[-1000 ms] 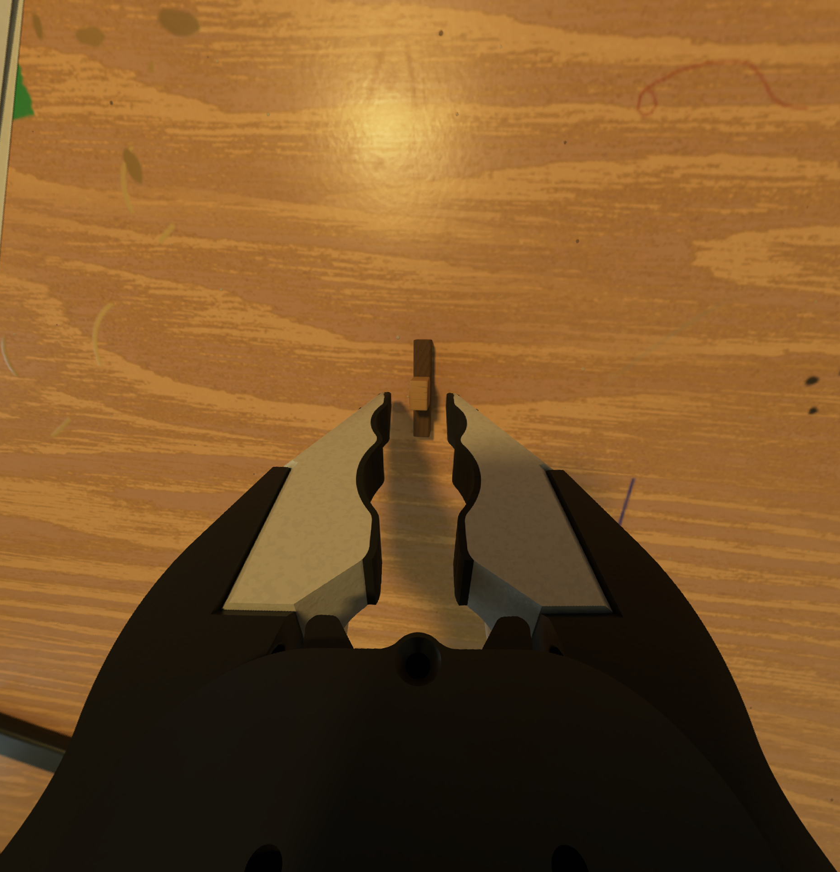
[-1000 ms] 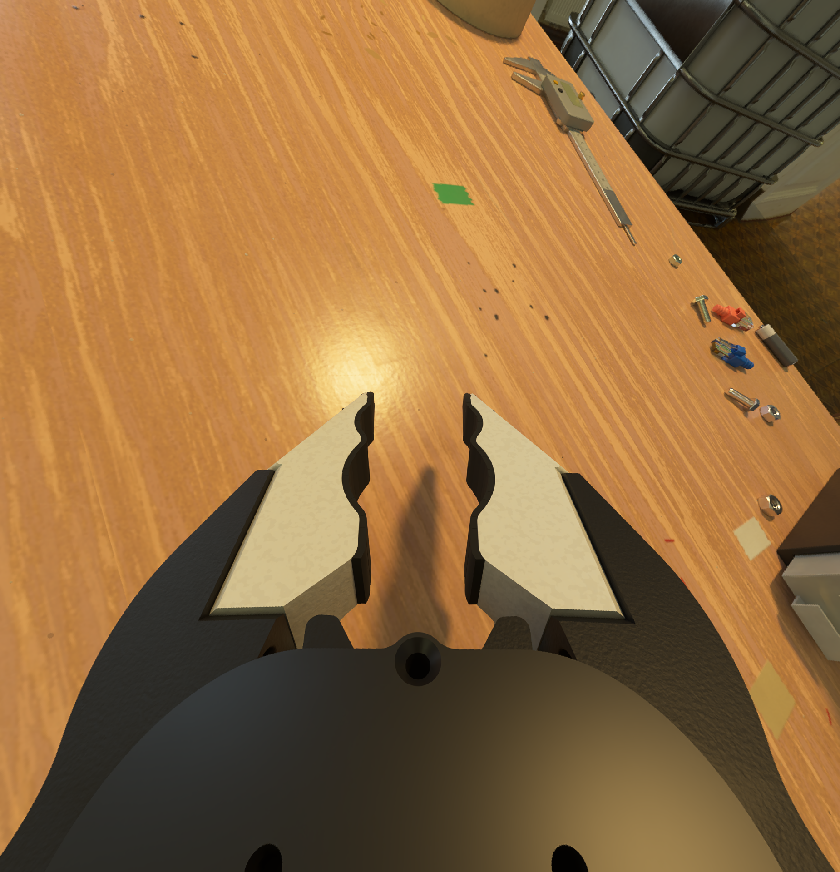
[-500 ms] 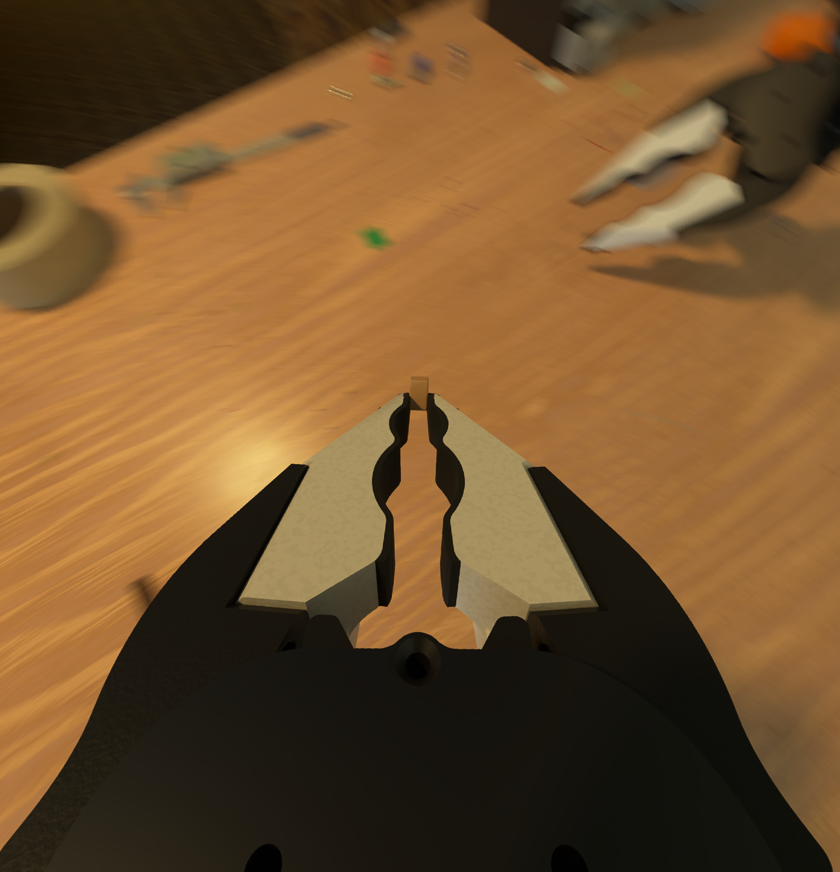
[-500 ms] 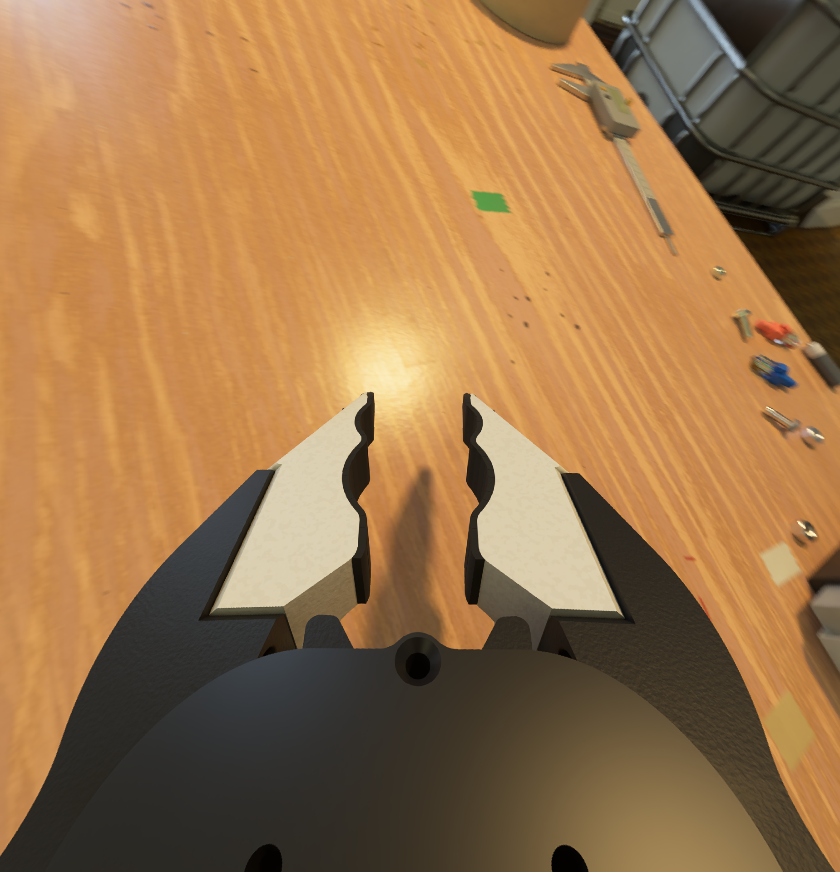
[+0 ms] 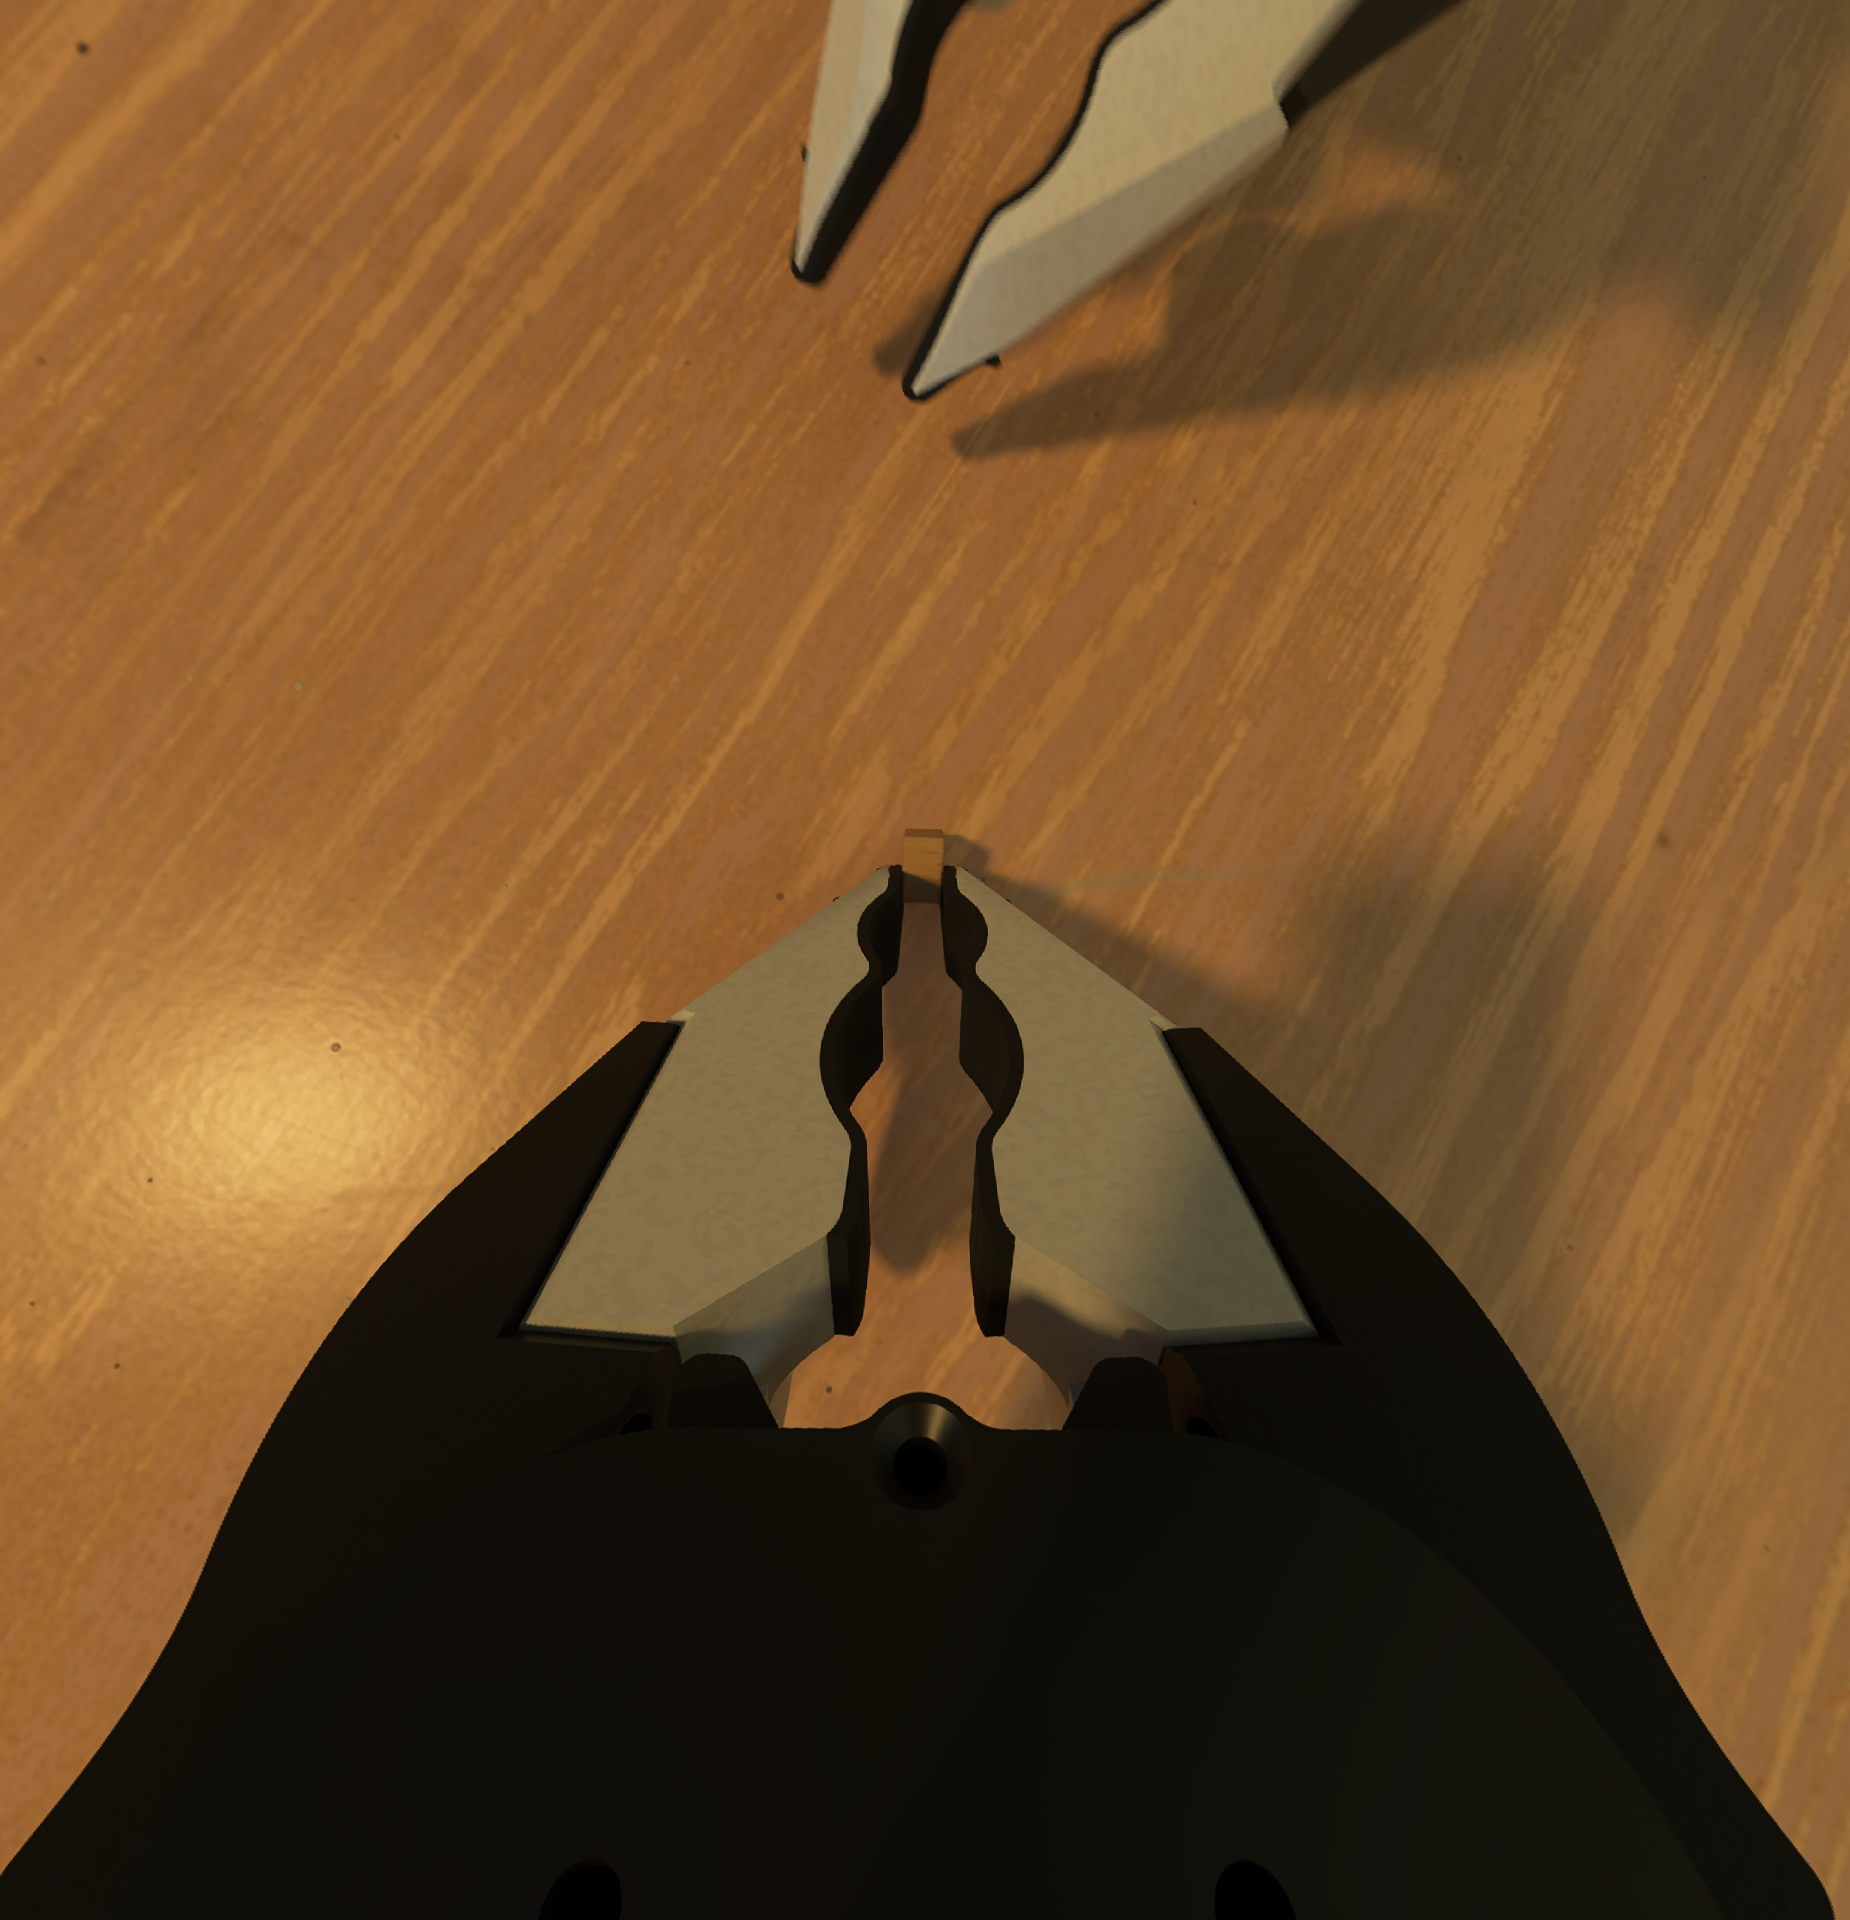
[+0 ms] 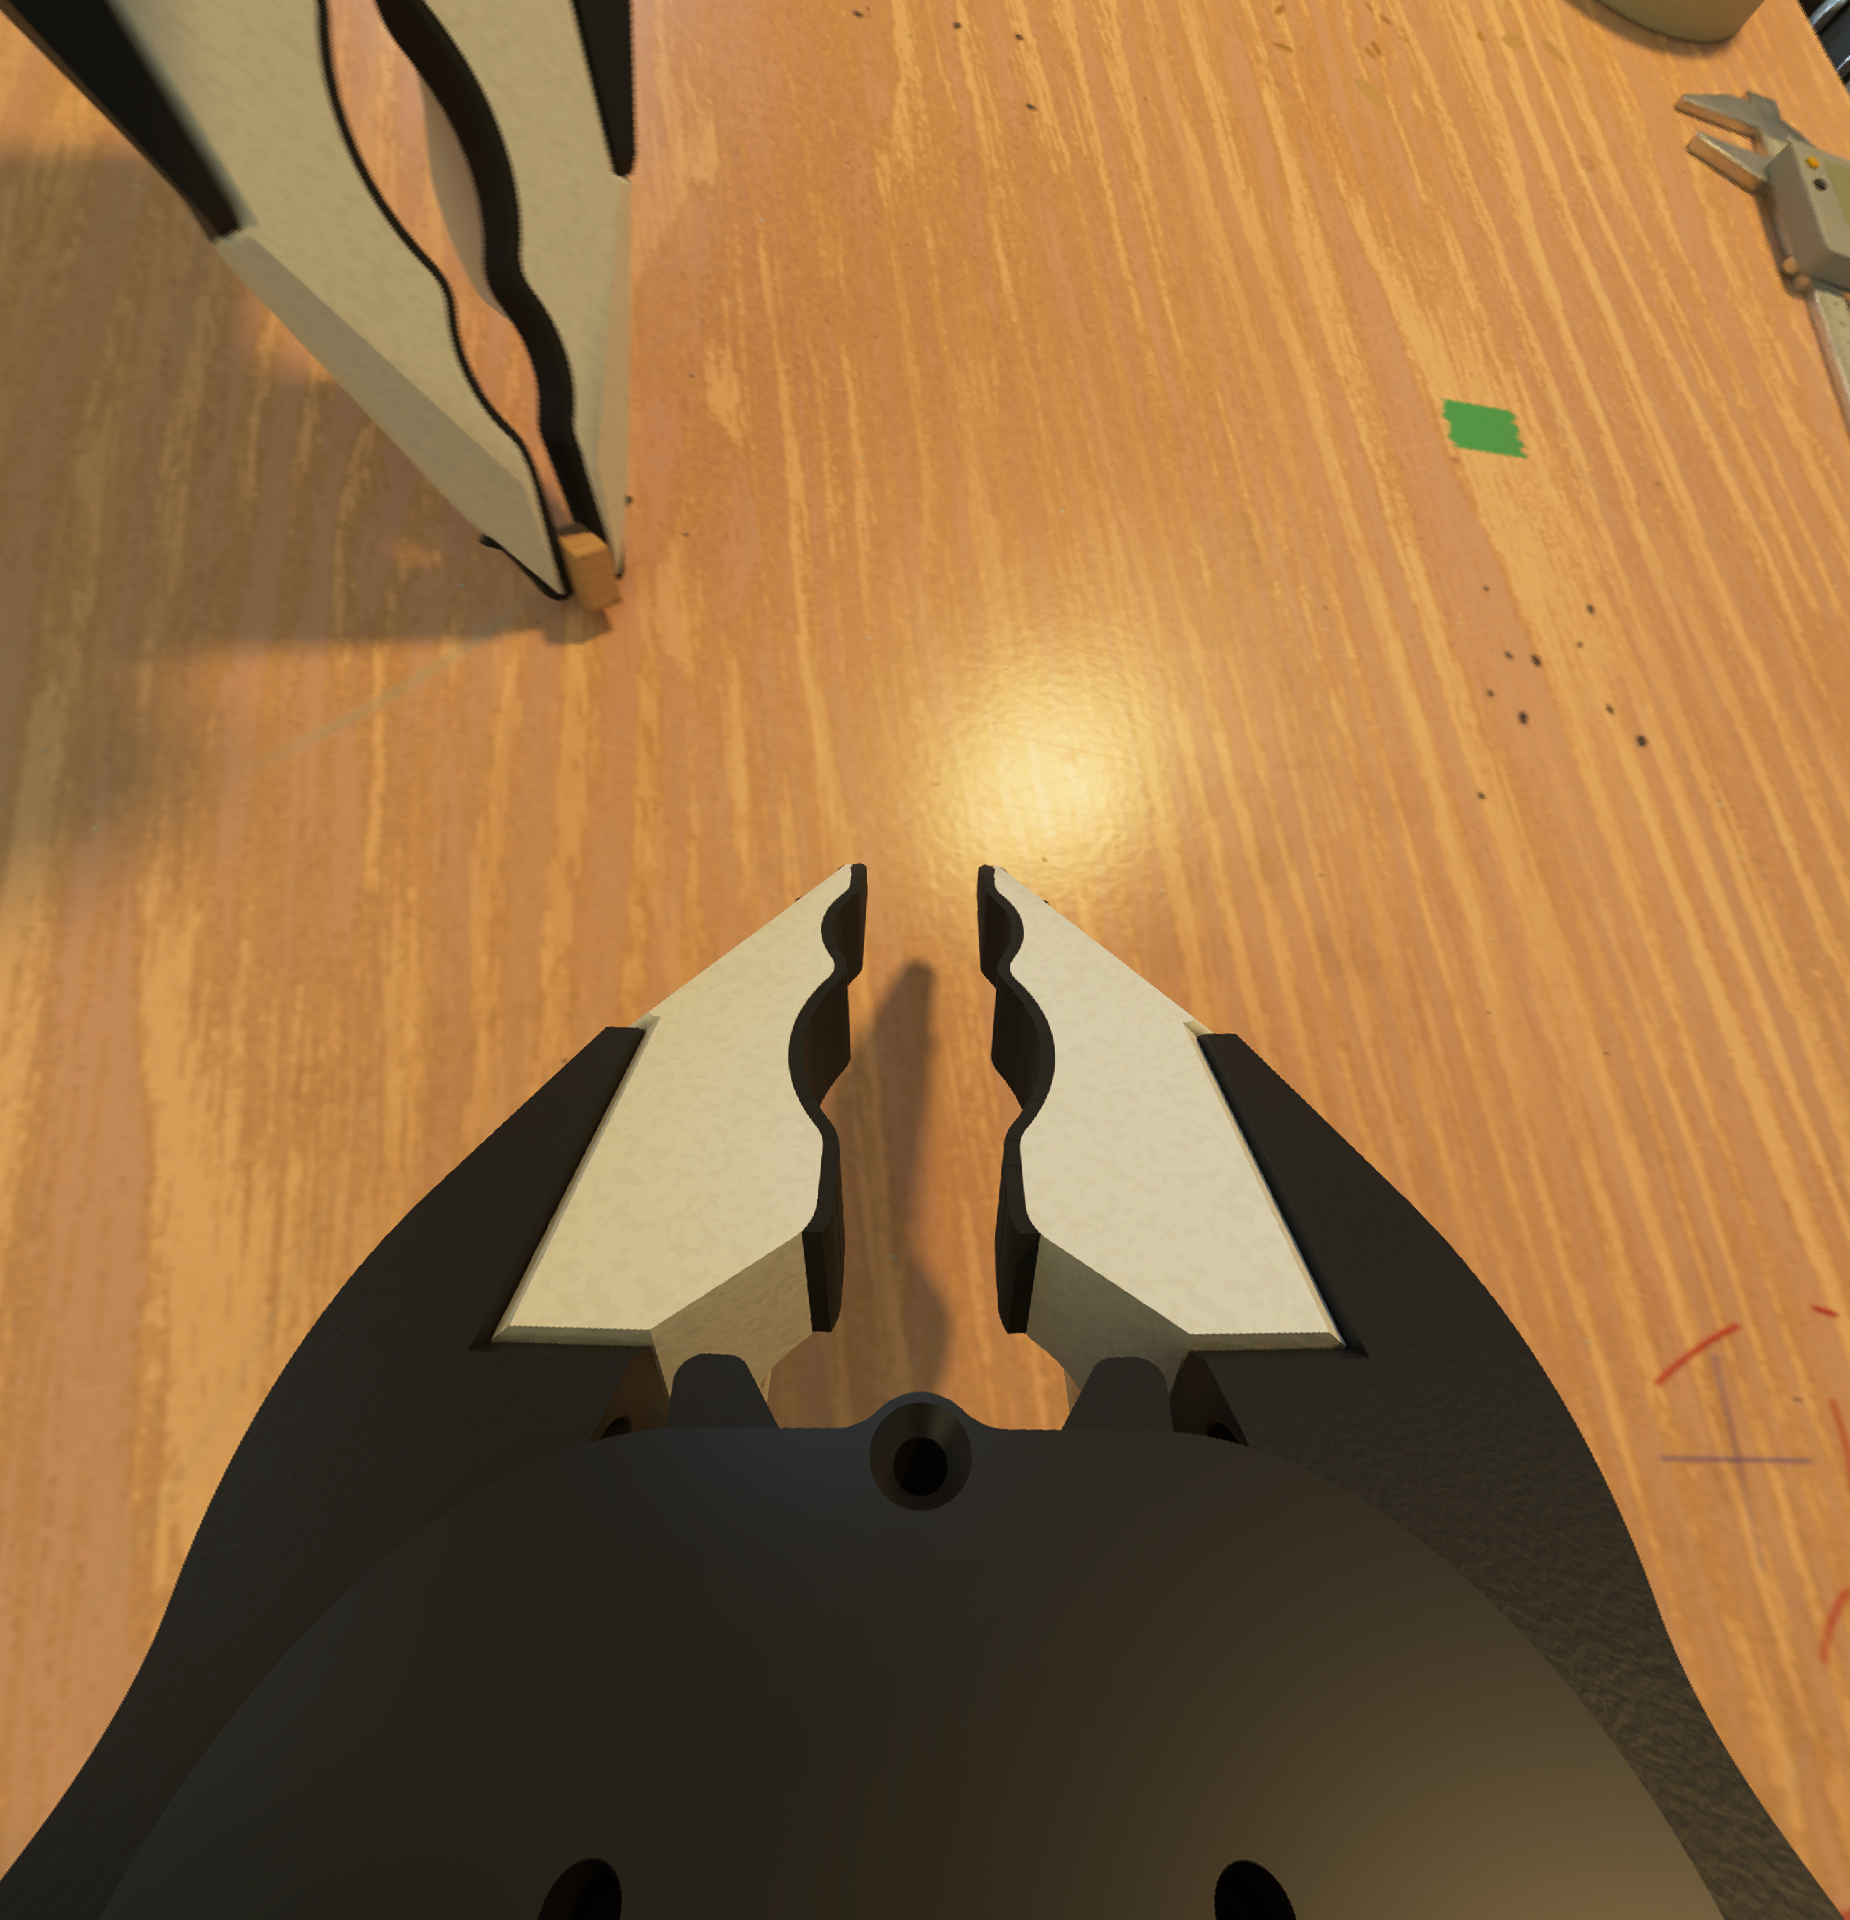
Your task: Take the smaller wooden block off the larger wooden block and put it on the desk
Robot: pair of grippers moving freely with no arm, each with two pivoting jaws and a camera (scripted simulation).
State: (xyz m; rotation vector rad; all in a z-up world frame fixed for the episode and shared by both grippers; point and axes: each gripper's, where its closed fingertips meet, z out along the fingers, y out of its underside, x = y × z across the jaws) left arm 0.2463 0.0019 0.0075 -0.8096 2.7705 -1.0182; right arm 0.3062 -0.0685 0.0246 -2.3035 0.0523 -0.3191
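My left gripper [image 5: 923, 878] is shut on the smaller wooden block [image 5: 923, 848], a tiny light-tan cube pinched at its fingertips. In the right wrist view the same gripper [image 6: 578, 566] stands steeply at the upper left with the block [image 6: 593, 566] at its tips, touching or just above the desk. My right gripper [image 6: 921, 878] is open and empty, low over the desk [image 6: 1108, 520]; it also shows at the top of the left wrist view [image 5: 869, 322]. The larger wooden block is not in view.
A grey caliper [image 6: 1814, 208] lies at the far right edge of the desk, with a green tape square [image 6: 1484, 428] nearer in. Red and purple pen marks [image 6: 1752, 1423] are on the desk at the right. A tan round object [image 6: 1669, 16] peeks in at the top.
My left gripper shut on the small block, lifted it off the larger block, swung away and tipped down to the desk close to the right gripper. The right gripper stayed open and shifted slightly.
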